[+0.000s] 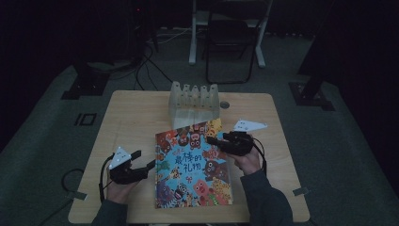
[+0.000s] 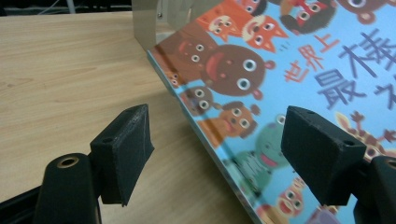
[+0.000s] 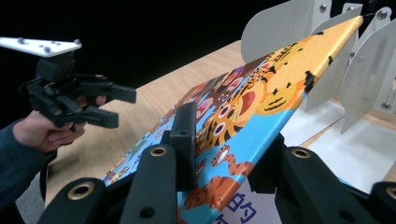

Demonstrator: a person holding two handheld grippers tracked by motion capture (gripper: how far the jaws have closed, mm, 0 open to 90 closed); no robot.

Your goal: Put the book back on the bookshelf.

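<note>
A colourful picture book [image 1: 193, 165] with cartoon animals and blue characters on its cover lies mid-table. My right gripper [image 1: 210, 139] is shut on its right edge near the top. In the right gripper view that edge of the book [image 3: 261, 102] is tilted up between the jaws of the right gripper [image 3: 224, 149], with its far corner by the white rack [image 3: 299, 28]. My left gripper [image 1: 145, 159] stands open just left of the book. In the left gripper view the book's [image 2: 289, 84] left edge lies between the wide jaws of the left gripper [image 2: 219, 144], untouched.
A white slotted book rack [image 1: 194, 101] stands at the back middle of the wooden table [image 1: 131, 117]. A small round disc [image 1: 224, 104] lies right of it. Chairs and cables sit on the dark floor beyond.
</note>
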